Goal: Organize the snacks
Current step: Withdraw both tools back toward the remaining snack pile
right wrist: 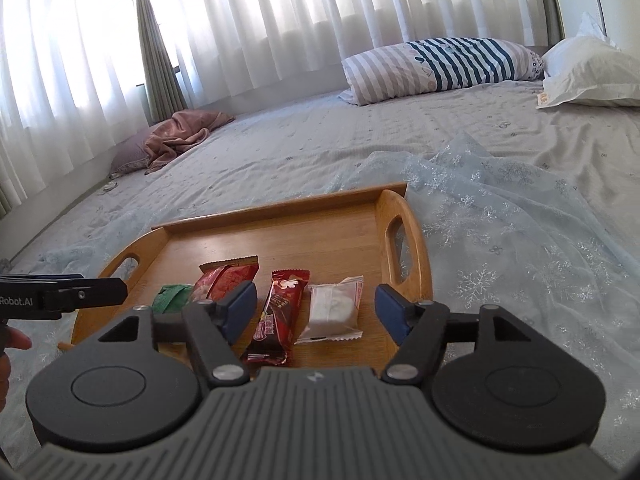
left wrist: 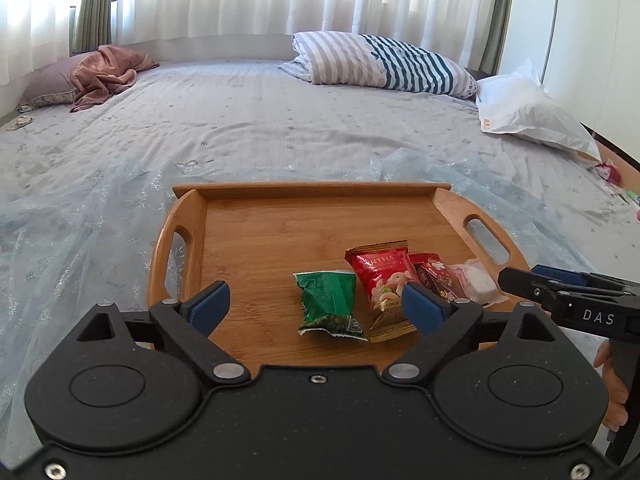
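A wooden tray (left wrist: 280, 224) (right wrist: 304, 224) with cut-out handles lies on the bed. Along its near part lie, side by side, a green packet (left wrist: 328, 304) (right wrist: 170, 298), a red nut packet (left wrist: 382, 284) (right wrist: 228, 276), a dark red bar (left wrist: 436, 280) (right wrist: 278, 316) and a clear-wrapped white cake (left wrist: 476, 280) (right wrist: 334, 306). My left gripper (left wrist: 316, 308) hovers open above the green packet, touching nothing. My right gripper (right wrist: 316, 312) stands open over the bar and the cake, holding nothing. Each gripper shows at the edge of the other's view.
A sheer pale-blue cloth (right wrist: 500, 216) with snowflakes lies under the tray. Striped pillow (left wrist: 380, 60), white pillow (left wrist: 528, 112) and a crumpled brown cloth (left wrist: 108, 72) lie at the bed's far side. White curtains hang behind. Small items (left wrist: 610, 174) sit at the right edge.
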The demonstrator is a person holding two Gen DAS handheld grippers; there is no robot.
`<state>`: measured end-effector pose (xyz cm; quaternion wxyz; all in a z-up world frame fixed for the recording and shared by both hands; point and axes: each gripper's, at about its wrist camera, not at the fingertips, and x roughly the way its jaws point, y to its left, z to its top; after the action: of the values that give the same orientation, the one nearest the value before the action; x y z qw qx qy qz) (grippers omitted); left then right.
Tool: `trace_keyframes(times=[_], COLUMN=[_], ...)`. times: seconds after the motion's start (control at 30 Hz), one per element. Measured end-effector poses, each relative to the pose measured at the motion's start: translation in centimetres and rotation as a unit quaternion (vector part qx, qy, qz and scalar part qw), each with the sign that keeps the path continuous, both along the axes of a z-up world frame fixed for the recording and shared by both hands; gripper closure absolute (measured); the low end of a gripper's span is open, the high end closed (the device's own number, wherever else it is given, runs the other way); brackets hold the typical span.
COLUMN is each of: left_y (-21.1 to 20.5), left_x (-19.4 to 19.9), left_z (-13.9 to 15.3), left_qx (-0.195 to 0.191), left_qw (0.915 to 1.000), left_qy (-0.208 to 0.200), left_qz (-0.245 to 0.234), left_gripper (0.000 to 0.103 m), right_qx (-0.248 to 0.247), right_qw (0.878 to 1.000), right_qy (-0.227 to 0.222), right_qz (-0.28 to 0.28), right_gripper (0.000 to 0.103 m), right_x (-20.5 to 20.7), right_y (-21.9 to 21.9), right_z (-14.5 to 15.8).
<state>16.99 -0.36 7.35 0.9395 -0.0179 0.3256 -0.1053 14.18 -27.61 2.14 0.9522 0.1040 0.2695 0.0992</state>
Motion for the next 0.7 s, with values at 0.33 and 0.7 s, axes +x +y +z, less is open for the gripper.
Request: trace_keyframes(times=[0.33, 0.7], left_y=[1.1, 1.4], left_x=[-5.7, -10.3], left_z=[0.2, -0.8], left_qx=[0.01, 0.017], left_qw=[0.9997, 0.9991], left_qy=[-0.021, -0.039], left_qz=[0.0, 0.001], left_gripper=[0.007, 0.006], right_qx=[-0.009, -0.027], right_qw=[1.0, 0.999], right_qy=[-0.016, -0.046], right_qz=[0.007, 0.009], right_gripper=[0.017, 0.013], right_x=[-3.5, -8.2], right_y=[0.8, 2.5], right_z=[0.2, -0.5])
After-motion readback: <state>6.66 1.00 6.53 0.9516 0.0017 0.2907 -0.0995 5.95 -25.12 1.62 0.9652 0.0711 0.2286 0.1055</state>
